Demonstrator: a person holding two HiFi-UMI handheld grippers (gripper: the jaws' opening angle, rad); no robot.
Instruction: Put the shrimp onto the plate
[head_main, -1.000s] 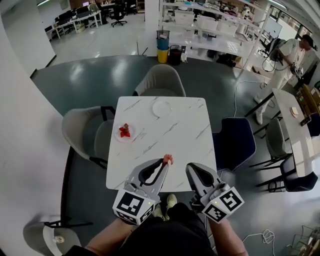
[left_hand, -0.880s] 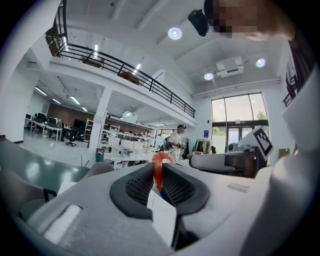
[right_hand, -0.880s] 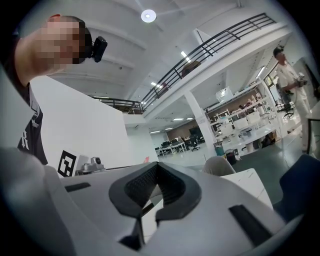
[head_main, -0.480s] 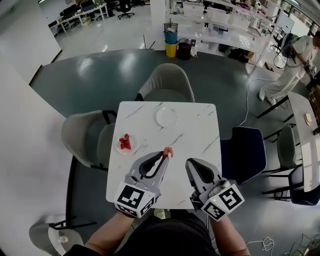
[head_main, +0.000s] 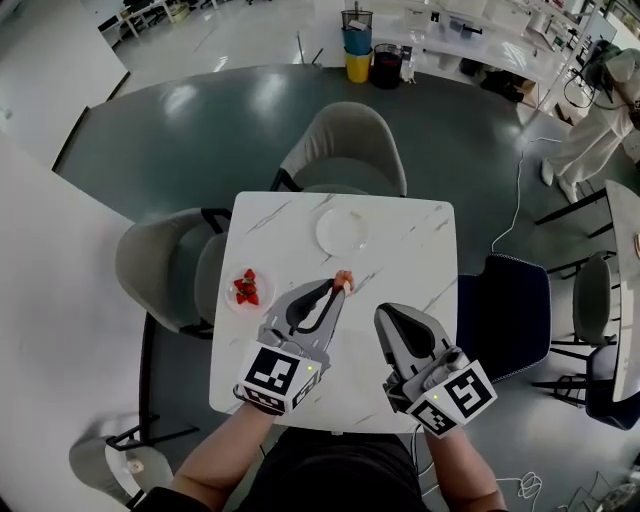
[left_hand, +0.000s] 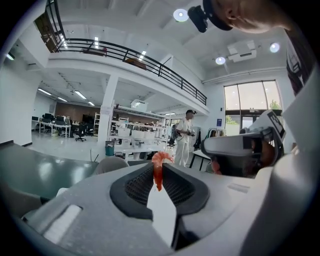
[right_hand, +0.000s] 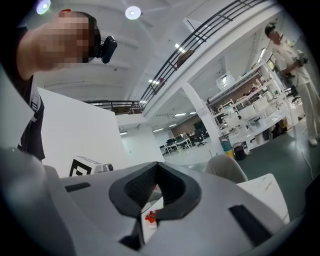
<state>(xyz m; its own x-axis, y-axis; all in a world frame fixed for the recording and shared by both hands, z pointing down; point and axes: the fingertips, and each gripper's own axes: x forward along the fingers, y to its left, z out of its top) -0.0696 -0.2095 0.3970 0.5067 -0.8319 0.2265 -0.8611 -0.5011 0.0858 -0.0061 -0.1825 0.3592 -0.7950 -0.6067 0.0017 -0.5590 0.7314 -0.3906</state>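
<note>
My left gripper (head_main: 340, 287) is shut on an orange-pink shrimp (head_main: 344, 279), held above the middle of the white marble table (head_main: 410, 250). In the left gripper view the shrimp (left_hand: 159, 165) hangs pinched between the jaw tips (left_hand: 158, 172). An empty white plate (head_main: 342, 230) lies near the table's far edge, a short way beyond the shrimp. My right gripper (head_main: 400, 318) is shut and holds nothing, over the table's near right part. In the right gripper view its jaws (right_hand: 159, 192) are closed.
A small plate with strawberries (head_main: 246, 289) sits at the table's left edge, also glimpsed as red strawberries (right_hand: 150, 216) in the right gripper view. Grey chairs (head_main: 345, 145) stand at the far side and left; a dark blue chair (head_main: 505, 305) is at the right.
The left gripper with the shrimp has moved forward over the table, closer to the empty plate. The right gripper stays shut and has followed slightly.
</note>
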